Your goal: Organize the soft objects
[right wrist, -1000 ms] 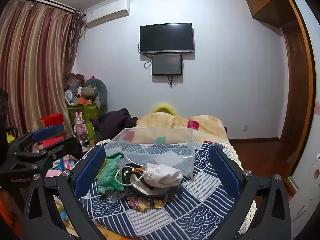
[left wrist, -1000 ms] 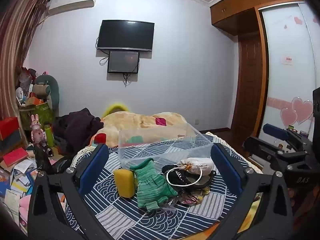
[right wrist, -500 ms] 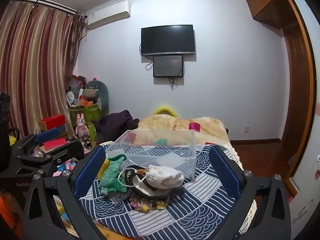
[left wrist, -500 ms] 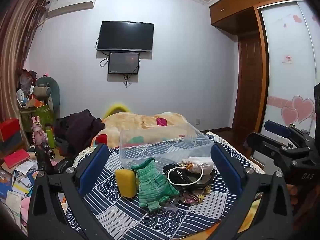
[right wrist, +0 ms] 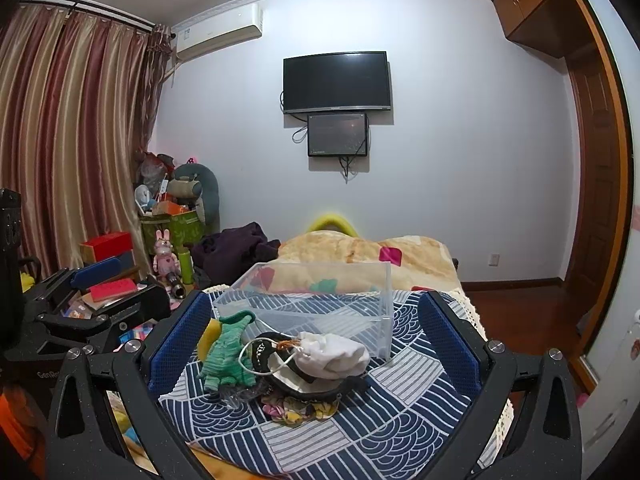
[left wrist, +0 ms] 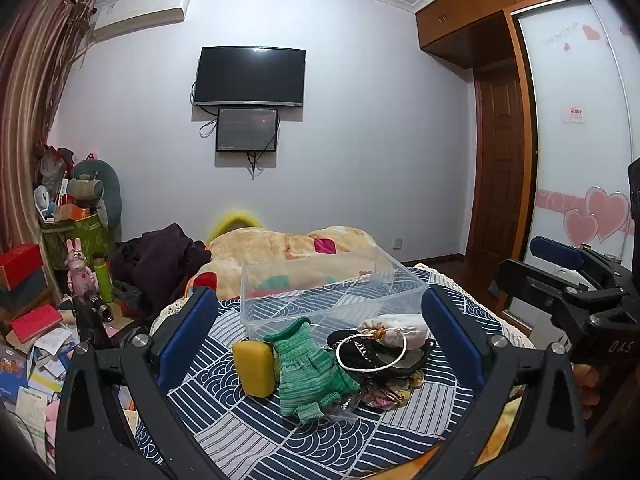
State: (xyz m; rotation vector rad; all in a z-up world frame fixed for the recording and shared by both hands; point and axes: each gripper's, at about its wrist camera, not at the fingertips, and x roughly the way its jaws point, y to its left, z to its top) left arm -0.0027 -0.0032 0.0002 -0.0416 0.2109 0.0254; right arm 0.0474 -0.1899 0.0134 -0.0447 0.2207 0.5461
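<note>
A pile of soft objects lies on a blue patterned cloth (left wrist: 256,420): a yellow sponge (left wrist: 253,368), a green knit glove (left wrist: 308,372), a white drawstring pouch (left wrist: 394,326) on dark items, and a floral cloth (left wrist: 390,394). A clear plastic box (left wrist: 328,292) stands just behind them, empty. My left gripper (left wrist: 318,340) is open, held back from the pile. My right gripper (right wrist: 312,340) is open, also short of the pile; the glove (right wrist: 228,356), pouch (right wrist: 336,354) and box (right wrist: 316,300) show between its fingers.
A bed with a beige blanket (left wrist: 288,244) and dark clothes (left wrist: 160,260) lies behind the box. Clutter of books and toys (left wrist: 36,340) fills the floor at left. The other gripper shows at the right edge (left wrist: 580,300). A wardrobe and door stand at right.
Both grippers have drifted slightly; the views shifted a little downward. Nothing on the cloth has moved, and both grippers stay open.
</note>
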